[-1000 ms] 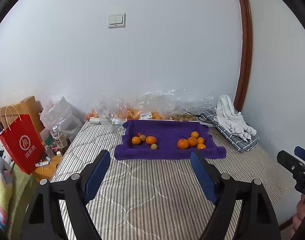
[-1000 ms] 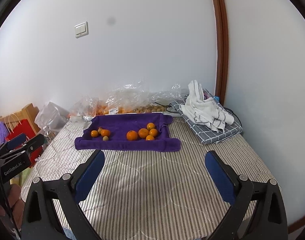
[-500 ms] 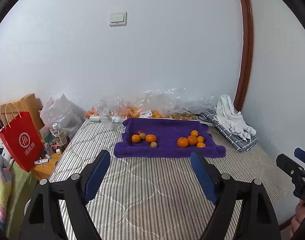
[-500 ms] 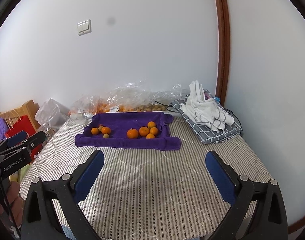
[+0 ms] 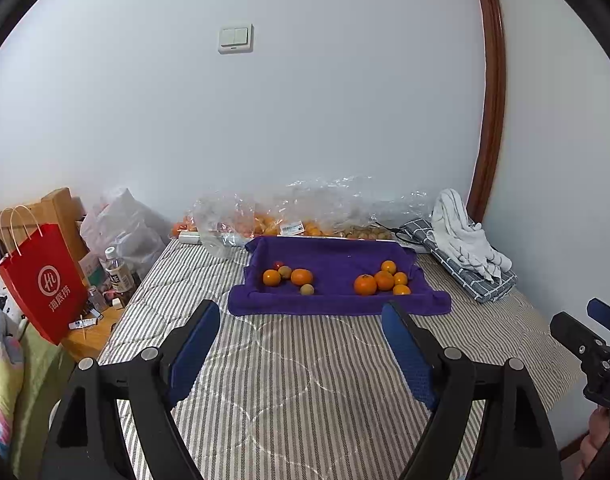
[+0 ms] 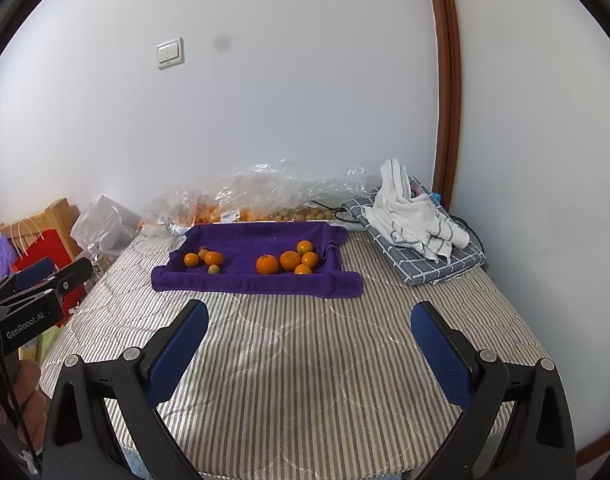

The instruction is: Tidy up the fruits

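Observation:
A purple towel-lined tray (image 5: pixel 337 258) (image 6: pixel 261 240) lies at the far side of the striped mattress. On its left lie two oranges (image 5: pixel 301 277) (image 6: pixel 213 258), two small brown fruits (image 5: pixel 307 289) (image 6: pixel 213 269) and a small red fruit (image 5: pixel 278 265). On its right several oranges (image 5: pixel 379 280) (image 6: pixel 291 260) sit in a cluster. My left gripper (image 5: pixel 301 344) is open and empty, well short of the tray. My right gripper (image 6: pixel 309 344) is open and empty, also short of it.
Clear plastic bags of fruit (image 5: pixel 281 216) (image 6: pixel 261 200) line the wall behind the tray. A white towel on folded checked cloth (image 5: pixel 463 248) (image 6: pixel 417 224) sits at the right. A red paper bag (image 5: pixel 45 280), a bottle (image 5: pixel 117 270) and clutter stand left of the mattress.
Both views have tilted slightly; the tray sits a little lower in the left view and higher in the right view. Both grippers stay open and empty. The fruits have not moved.

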### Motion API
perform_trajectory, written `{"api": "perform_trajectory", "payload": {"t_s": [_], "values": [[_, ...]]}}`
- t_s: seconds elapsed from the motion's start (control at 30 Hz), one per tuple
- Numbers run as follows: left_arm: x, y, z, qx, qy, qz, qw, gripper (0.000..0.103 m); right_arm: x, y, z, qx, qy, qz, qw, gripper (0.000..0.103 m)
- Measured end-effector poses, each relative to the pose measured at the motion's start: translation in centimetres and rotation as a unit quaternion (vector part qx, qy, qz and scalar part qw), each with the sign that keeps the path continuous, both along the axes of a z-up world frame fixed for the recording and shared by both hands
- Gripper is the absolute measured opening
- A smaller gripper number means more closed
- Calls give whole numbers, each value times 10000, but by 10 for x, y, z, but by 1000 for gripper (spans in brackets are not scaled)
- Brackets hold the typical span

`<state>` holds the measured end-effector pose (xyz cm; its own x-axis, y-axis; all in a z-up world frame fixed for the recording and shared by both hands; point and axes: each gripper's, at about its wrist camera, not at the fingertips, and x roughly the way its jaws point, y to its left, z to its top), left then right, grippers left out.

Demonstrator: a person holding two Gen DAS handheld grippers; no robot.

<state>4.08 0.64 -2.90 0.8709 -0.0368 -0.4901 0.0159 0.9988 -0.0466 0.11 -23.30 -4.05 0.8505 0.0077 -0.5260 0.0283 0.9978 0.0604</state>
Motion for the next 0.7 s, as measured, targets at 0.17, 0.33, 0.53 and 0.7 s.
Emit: {"api": "perform_trajectory", "payload": {"t_s": [0.17, 0.33, 0.53, 0.7], "values": [[0, 0, 0, -9, -3, -8, 10000, 82, -1, 1, 0, -48, -7, -12, 10000, 100], [-1, 1, 0, -18, -16, -19, 10000, 82, -1, 2, 1, -83, -14, -6, 10000, 100], [-3, 2, 2, 12, -44, -23, 10000, 83, -1, 0, 1, -73, -14, -2, 10000, 100], [-3, 2, 3, 18, -45, -28, 10000, 83, -1, 0, 1, -77, -23, 6, 10000, 100]]}}
